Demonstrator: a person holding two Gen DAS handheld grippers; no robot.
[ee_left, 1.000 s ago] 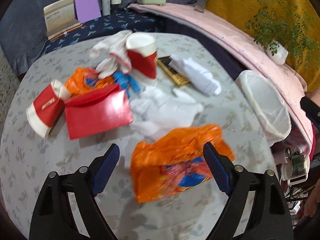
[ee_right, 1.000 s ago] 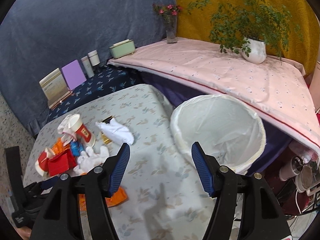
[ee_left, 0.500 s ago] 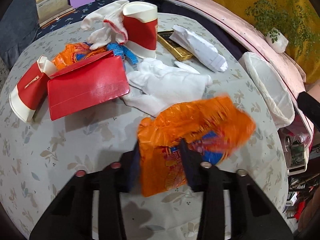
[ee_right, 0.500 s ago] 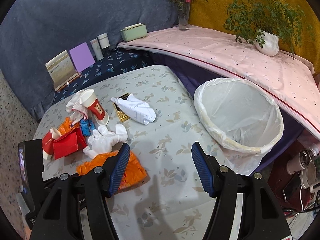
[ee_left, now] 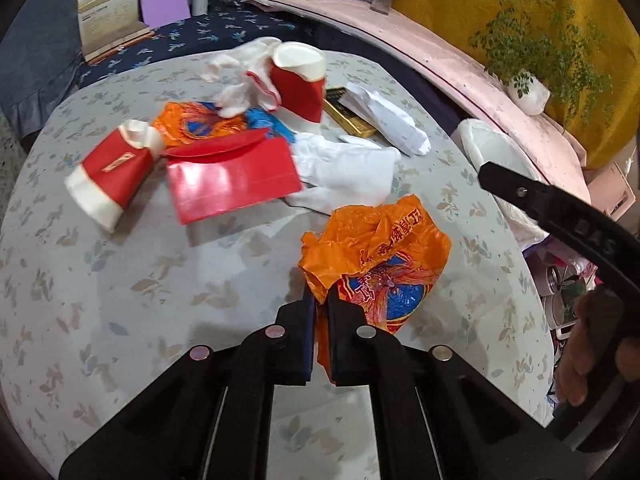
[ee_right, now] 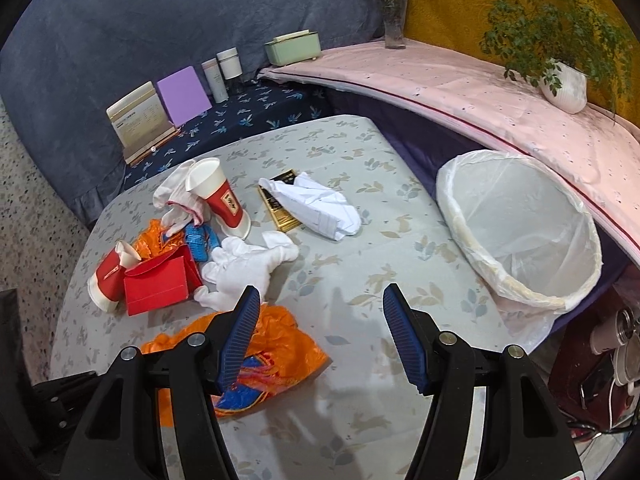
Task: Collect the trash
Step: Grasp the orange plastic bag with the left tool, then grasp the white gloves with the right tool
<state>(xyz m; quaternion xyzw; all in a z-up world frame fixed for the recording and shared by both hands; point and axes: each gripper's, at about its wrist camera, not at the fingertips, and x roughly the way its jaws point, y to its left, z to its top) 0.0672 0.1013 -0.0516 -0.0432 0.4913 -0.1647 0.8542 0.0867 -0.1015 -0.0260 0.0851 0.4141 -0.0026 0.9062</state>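
Left wrist | left gripper (ee_left: 319, 312) clamped on orange wrapper (ee_left: 376, 256) | right gripper (ee_right: 320, 336) wide, empty

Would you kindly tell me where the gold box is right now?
The gold box lies mid-table in the right wrist view, partly under the folded white paper, right of the upright red cup, left of the bin.

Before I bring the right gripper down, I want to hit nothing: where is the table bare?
Bare cloth lies between the orange bag and the lined bin. Crowded on the far side: red envelope, paper cups, white gloves.
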